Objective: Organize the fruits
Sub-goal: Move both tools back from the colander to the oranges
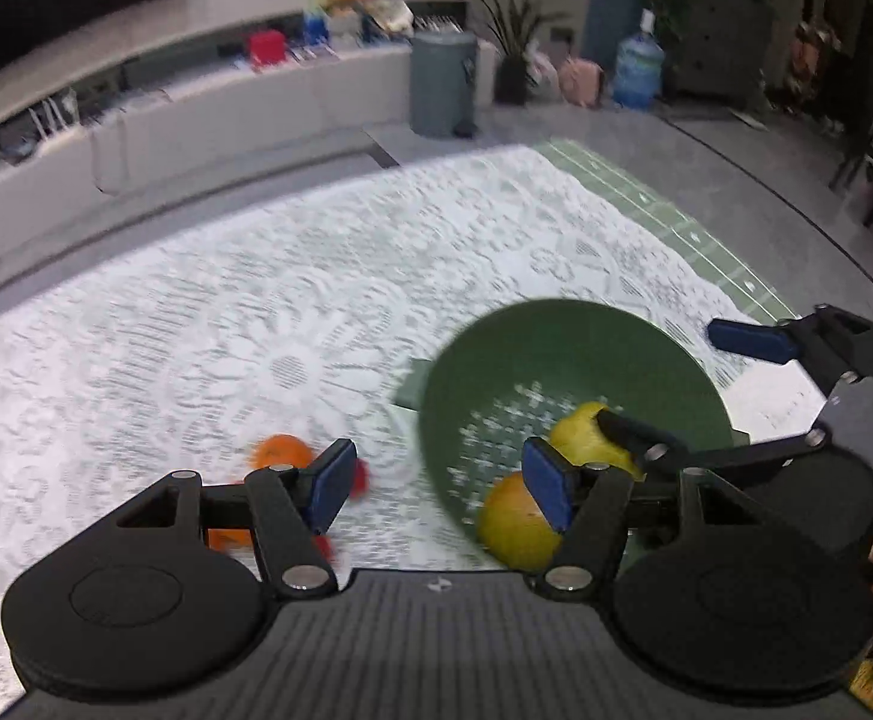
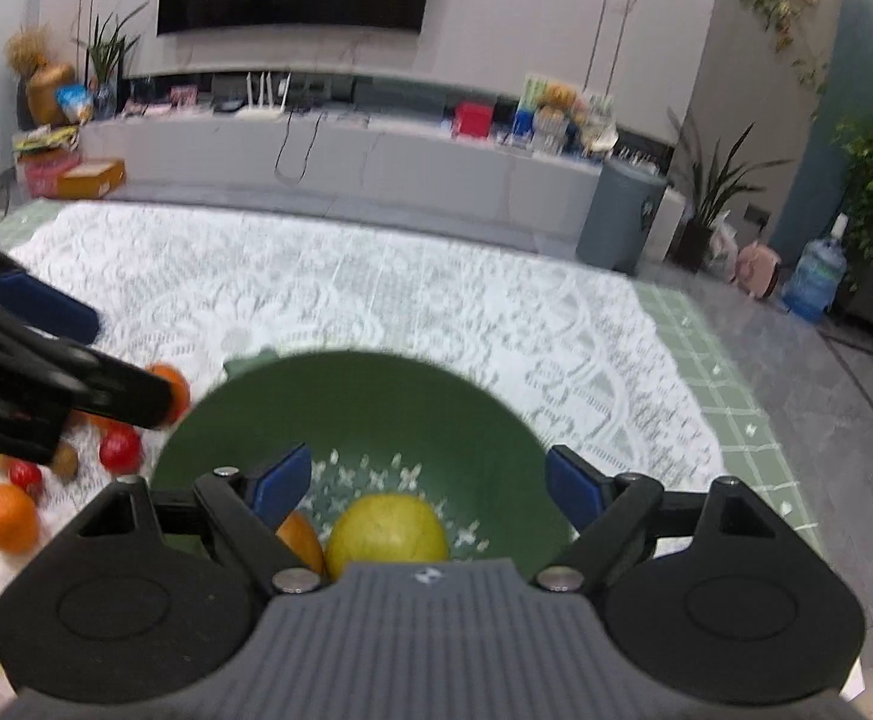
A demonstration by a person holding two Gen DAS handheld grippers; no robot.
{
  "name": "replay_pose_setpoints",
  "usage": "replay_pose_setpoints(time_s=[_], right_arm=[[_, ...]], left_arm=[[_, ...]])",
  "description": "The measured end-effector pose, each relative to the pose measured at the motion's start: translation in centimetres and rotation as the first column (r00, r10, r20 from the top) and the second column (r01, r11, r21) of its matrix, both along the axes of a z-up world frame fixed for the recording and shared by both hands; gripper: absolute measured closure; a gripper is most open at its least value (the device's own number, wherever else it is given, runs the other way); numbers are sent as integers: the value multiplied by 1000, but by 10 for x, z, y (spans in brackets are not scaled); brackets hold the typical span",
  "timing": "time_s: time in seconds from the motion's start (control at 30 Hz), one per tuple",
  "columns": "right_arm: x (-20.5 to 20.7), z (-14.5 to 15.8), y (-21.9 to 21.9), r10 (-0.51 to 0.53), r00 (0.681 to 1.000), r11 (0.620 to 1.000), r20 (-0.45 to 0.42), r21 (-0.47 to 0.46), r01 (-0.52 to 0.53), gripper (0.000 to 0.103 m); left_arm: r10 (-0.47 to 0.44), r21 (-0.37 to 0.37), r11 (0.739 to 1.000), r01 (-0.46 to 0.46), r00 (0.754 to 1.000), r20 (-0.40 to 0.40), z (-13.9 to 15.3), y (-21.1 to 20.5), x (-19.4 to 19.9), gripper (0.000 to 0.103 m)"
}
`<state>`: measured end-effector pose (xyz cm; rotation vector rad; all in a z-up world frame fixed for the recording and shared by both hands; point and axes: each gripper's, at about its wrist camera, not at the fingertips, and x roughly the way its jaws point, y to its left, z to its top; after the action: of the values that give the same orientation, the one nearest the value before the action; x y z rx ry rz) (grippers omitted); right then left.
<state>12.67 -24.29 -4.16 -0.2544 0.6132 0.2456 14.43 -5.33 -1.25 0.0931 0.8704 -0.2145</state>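
The surface [image 2: 436, 300] under its white lace cloth takes up most of what I see, and the green colander [image 2: 376, 408] sits on it close in front of me, towards the cloth's right edge in the left wrist view. Inside it lie two fruits touching each other: a yellow-green one [image 2: 387, 531] near the middle and an orange-yellow one [image 1: 511, 525] beside it. I judge those two sorted.

What is left lies on the cloth to the left of the colander: an orange [image 2: 7, 516] nearest me, another orange [image 2: 175, 387] close to the colander's rim, two small red fruits [image 2: 119, 450], and a brownish one [image 2: 65, 461] partly hidden behind my left claw in the right wrist view. So I reckon less than half of the job is done, with about five pieces waiting.

My left claw [image 1: 442, 483] is spread wide and carries nothing, hanging above the gap between the loose fruit and the colander. My right claw [image 2: 430, 489] is also released and empty, poised above the colander with the yellow-green fruit showing below and between its blue pads [image 2: 283, 483].
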Motion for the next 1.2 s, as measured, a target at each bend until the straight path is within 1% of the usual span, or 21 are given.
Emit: replay_pose_setpoints(time_s=[0.1, 0.2, 0.37, 0.47, 0.53, 0.6, 0.7, 0.8, 1.0, 1.1, 1.2], right_arm=[[-10, 10, 4, -7, 999, 1000, 54, 10, 7, 21], [-22, 19, 10, -5, 997, 999, 78, 50, 1, 24], [-40, 24, 38, 60, 994, 994, 87, 83, -67, 28], [-48, 22, 57, 114, 990, 988, 78, 101, -121, 32], [-51, 19, 70, 144, 987, 983, 70, 103, -151, 33], [-54, 16, 82, 171, 983, 979, 60, 103, -177, 36], [-55, 10, 98, 202, 978, 973, 40, 105, -206, 40], [-55, 3, 109, 223, 975, 968, 13, 111, -223, 46], [-55, -15, 126, 278, 960, 955, -34, 120, -272, 50], [-49, -22, 132, 278, 959, 953, -57, 140, -268, 53], [-40, -26, 138, 273, 959, 953, -69, 152, -261, 54]], left_arm=[[18, 21, 1000, -19, 998, 62, 13, 11, -15, 28], [46, 24, 999, -49, 994, 102, 21, 26, -27, 28], [71, -1, 997, -71, 988, 140, 27, 53, -41, 28], [97, -31, 995, -93, 984, 147, 27, 70, -47, 28], [124, -63, 991, -116, 982, 142, 27, 82, -49, 28], [140, -94, 987, -128, 980, 139, 26, 93, -52, 28], [146, -123, 984, -129, 980, 135, 24, 108, -53, 28], [157, -132, 981, -141, 981, 117, 19, 121, -53, 28], [210, -151, 967, -203, 977, 32, -2, 144, -43, 28], [211, -157, 965, -208, 977, 2, -13, 152, -38, 28], [214, -148, 965, -214, 977, -17, -24, 156, -30, 28]])
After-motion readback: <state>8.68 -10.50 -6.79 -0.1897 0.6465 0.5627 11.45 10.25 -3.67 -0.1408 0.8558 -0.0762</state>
